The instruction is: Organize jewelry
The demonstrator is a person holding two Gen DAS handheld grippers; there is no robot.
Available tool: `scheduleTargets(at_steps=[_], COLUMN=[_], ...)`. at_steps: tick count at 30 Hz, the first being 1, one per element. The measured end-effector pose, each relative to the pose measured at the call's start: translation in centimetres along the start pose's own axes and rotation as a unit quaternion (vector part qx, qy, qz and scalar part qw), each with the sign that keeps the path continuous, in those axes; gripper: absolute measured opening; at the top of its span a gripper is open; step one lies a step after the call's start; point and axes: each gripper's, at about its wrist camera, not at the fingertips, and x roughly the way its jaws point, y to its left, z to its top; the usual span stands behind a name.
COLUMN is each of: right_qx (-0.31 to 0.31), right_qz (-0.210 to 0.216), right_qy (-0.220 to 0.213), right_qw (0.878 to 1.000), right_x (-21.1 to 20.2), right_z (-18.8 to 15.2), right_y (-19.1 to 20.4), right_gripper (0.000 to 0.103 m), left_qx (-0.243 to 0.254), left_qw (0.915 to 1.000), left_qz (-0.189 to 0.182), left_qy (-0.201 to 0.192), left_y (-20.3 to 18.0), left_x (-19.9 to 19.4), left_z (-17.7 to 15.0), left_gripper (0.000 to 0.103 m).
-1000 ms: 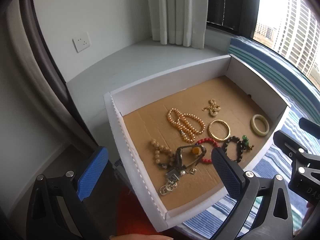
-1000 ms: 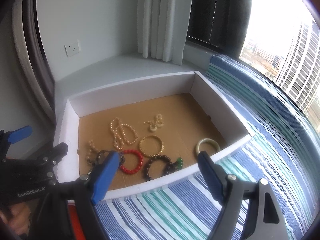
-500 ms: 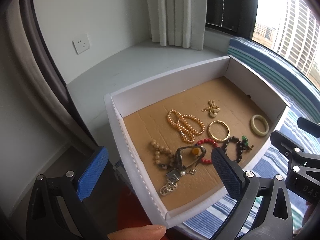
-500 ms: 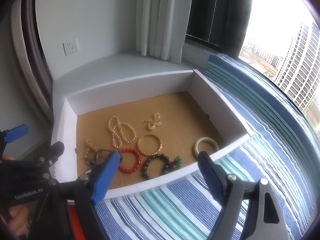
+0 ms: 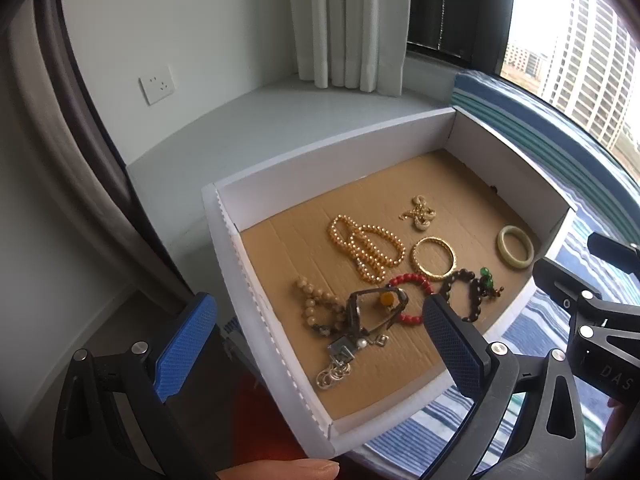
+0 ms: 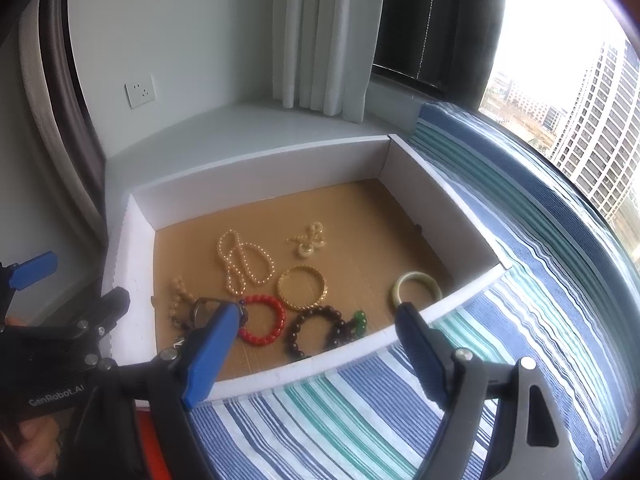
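Observation:
A white cardboard box [image 5: 236, 256] [image 6: 132, 264] with a brown floor holds jewelry: a pearl necklace [image 5: 366, 248] [image 6: 244, 262], a gold bangle [image 5: 434, 258] [image 6: 302, 288], a red bead bracelet [image 5: 412, 282] [image 6: 264, 322], a dark bead bracelet [image 5: 466, 288] [image 6: 316, 330], a pale jade bangle [image 5: 516, 246] [image 6: 416, 290], a small gold charm [image 5: 420, 216] [image 6: 308, 240] and a tangle of beige beads and silver chains [image 5: 340, 328]. My left gripper [image 5: 316, 348] is open above the box's near left corner. My right gripper [image 6: 316, 354] is open above the box's front wall.
The box lies on a blue, green and white striped cloth [image 6: 360, 420]. Behind it are a white ledge [image 5: 280, 116], a white curtain [image 5: 348, 20] and a window. A wall socket [image 5: 157, 85] is at the left. Something red [image 5: 264, 428] lies below the box.
Both views have shifted only slightly. A fingertip has come into the bottom edge of the left wrist view. The jewelry has not moved.

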Motion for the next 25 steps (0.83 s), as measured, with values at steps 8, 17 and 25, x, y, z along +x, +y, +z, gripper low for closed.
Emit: scheduleTargets(at_steps=[8,17,25], right_qx=[-0.001,-0.001,-0.007], right_qz=[0.0,-0.003,0.0], right_qy=[-0.002,-0.001,-0.001], right_qw=[1.0,1.0,1.0], right_x=[-0.42,-0.36,-0.42], right_z=[-0.3,-0.35,-0.35], right_y=[-0.11,-0.17,0.26], right_gripper=[0.082,0.082,0.082], left_qx=[0.006,0.002,0.008], left_qw=[1.0,1.0,0.9999], left_qz=[0.004,0.002,0.007], left_qy=[0.002,0.003,-0.009], left_y=[-0.39,-0.1,-0.34], left_x=[-0.16,-0.02,-0.42], left_z=[-0.07,0.09,-0.33], left_gripper=[0.102,0.102,0.103])
